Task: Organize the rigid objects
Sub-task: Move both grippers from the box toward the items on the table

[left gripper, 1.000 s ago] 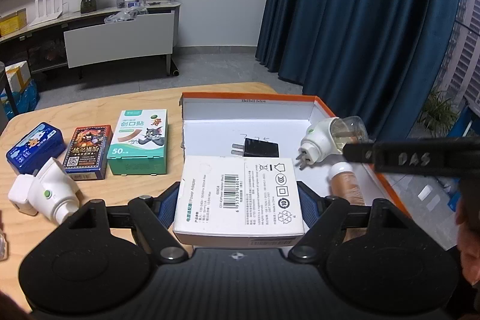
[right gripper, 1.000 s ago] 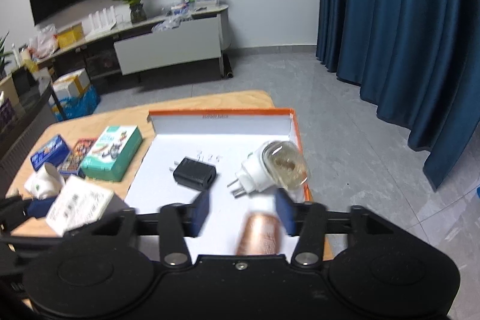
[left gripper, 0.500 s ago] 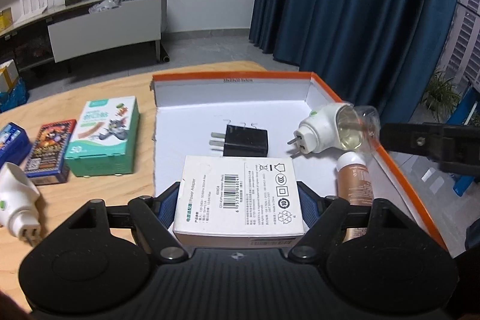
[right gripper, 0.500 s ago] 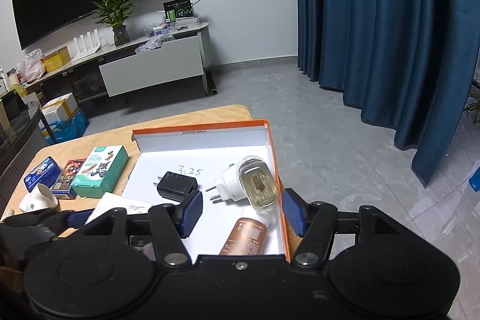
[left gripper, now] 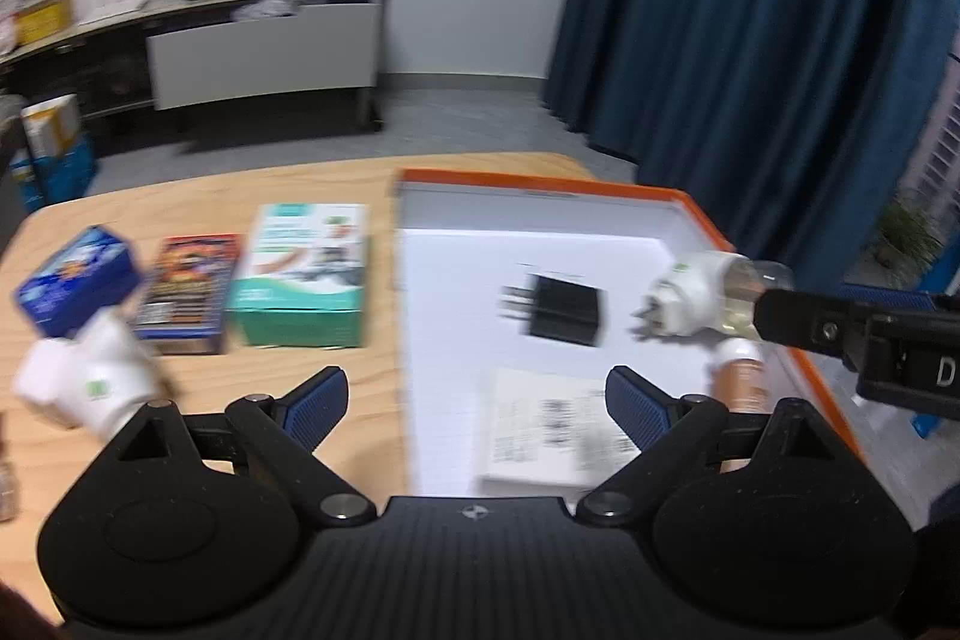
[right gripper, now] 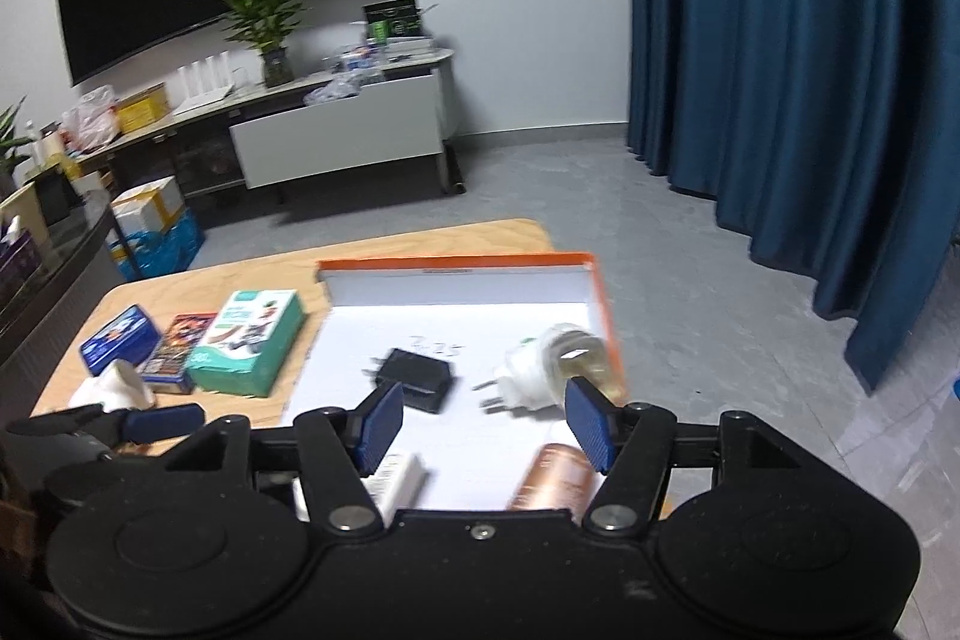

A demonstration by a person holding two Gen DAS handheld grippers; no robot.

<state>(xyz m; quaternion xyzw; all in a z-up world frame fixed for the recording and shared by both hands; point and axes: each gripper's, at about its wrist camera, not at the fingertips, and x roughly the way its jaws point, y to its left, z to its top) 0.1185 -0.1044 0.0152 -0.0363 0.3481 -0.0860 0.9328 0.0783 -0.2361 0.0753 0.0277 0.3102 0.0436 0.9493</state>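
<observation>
With both pairs of tongs spread and holding nothing, I judge the step in hand to be the gap between one placement and the next pick. Nearest my left tongs, the flat white printed carton lies inside the orange-walled white tray, just ahead of the blue pads. Nearest my right tongs, a copper-coloured cylindrical bottle lies at the tray's near right corner. Further in sit the black plug adapter and the white plug-in vaporiser with a clear bottle, apart from each other.

Outside the tray, on the wooden desk, four things wait: a second white plug-in vaporiser closest, then the green-and-white box, the dark printed card box and the blue tin in a row.

The next move, I think, calls for my left tongs to swing left over the loose vaporiser and close across its body.

The left view shows the right tongs' arm crossing over the tray's right side; the right view shows the television on the far wall, and the left tongs' tip near that vaporiser.
</observation>
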